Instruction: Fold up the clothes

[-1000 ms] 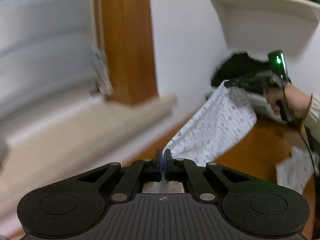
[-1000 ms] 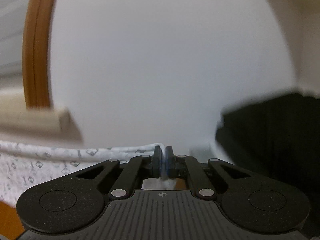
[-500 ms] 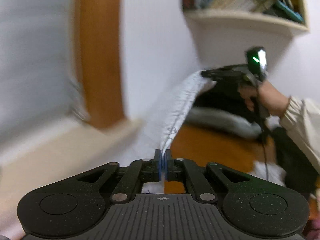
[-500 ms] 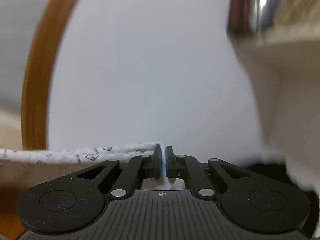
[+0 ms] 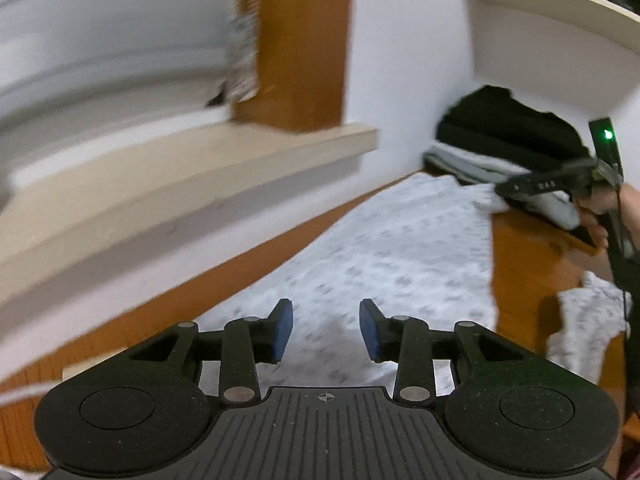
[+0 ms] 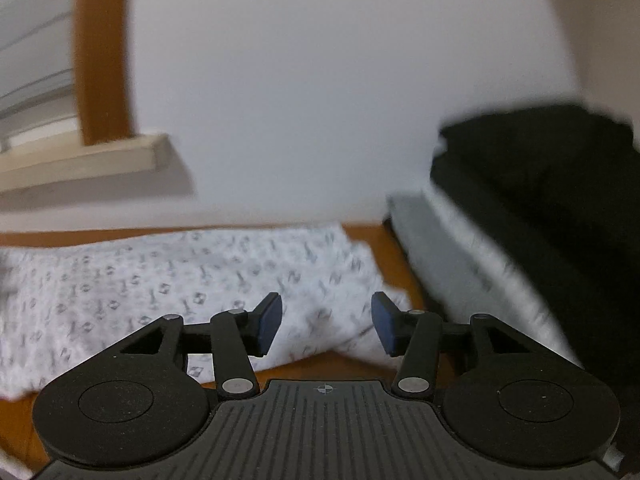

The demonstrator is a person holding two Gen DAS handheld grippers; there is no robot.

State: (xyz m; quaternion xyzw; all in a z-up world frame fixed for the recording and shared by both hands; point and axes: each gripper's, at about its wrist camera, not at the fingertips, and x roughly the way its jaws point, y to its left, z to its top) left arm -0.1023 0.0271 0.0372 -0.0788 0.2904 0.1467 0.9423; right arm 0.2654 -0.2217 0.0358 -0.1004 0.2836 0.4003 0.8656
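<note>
A white garment with a small grey print (image 5: 400,256) lies spread flat on the wooden table (image 5: 532,264), along the wall. My left gripper (image 5: 326,330) hovers just over its near end; its jaws are opening and the pads press on nothing. The same garment (image 6: 168,280) fills the lower left of the right wrist view. My right gripper (image 6: 326,326) is above its near right corner, jaws opening, nothing pinched between them. In the left wrist view the right gripper (image 5: 508,192) shows at the cloth's far corner, held by a hand (image 5: 600,208).
A stack of folded clothes, black on top of grey (image 6: 540,216), sits at the table's far right against the wall. Another piece of printed cloth (image 5: 584,328) lies at the right. A window sill (image 5: 192,184) juts out on the left; a white shelf (image 5: 552,20) hangs above.
Both grippers were shut on the garment's edge and held it stretched in the air. They came down, the cloth now lies flat on the table, and both sets of jaws have opened and released it.
</note>
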